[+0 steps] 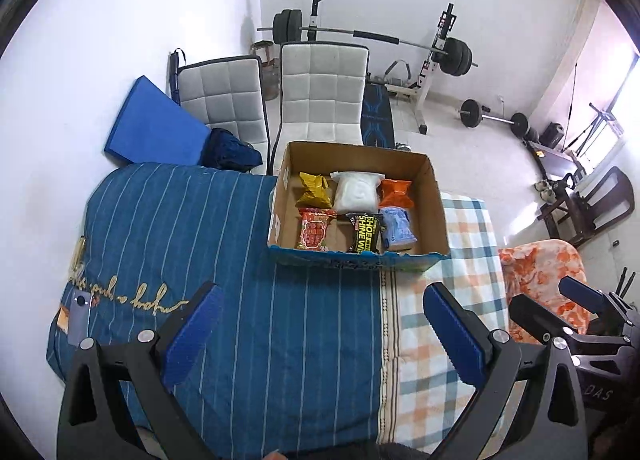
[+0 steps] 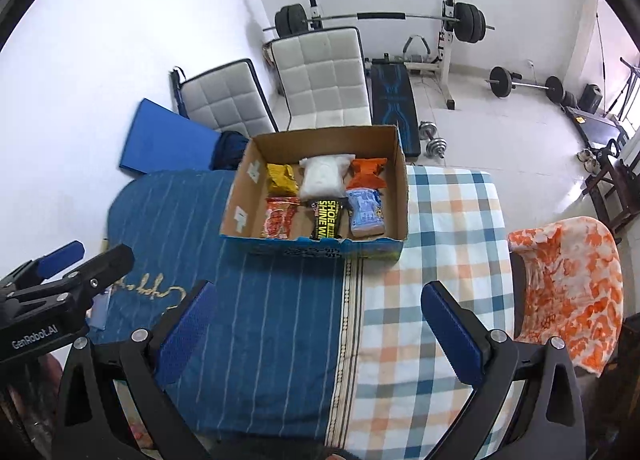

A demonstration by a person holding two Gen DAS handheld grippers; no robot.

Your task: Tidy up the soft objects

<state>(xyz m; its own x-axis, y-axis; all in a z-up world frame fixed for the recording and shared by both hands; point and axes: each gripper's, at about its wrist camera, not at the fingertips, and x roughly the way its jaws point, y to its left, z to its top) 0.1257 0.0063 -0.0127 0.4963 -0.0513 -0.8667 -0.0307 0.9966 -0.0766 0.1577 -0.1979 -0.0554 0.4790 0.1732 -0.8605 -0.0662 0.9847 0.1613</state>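
Both grippers hang above the near part of a cloth-covered table, pointing forward and down toward a cardboard box [image 1: 434,196], well short of it and touching nothing. The left gripper [image 1: 324,336] has its blue-padded fingers [image 1: 192,336] spread wide with nothing between them, over the blue striped cloth [image 1: 248,260]. The right gripper [image 2: 320,332] is likewise spread wide and empty, straddling the seam where the blue cloth meets the checked cloth [image 2: 440,228]. The two sit side by side at about the same height; each shows at the edge of the other's view. The box stands at the far middle of the table, across the seam, and holds six soft packets in two rows: at the back a yellow packet [image 1: 314,190], a white bag [image 1: 357,192] and an orange packet [image 1: 396,193]; at the front a red packet [image 1: 316,229], a black packet [image 1: 366,234] and a light blue packet [image 1: 397,228]. An orange-patterned blanket [image 2: 568,292] drapes over something to the right of the table.
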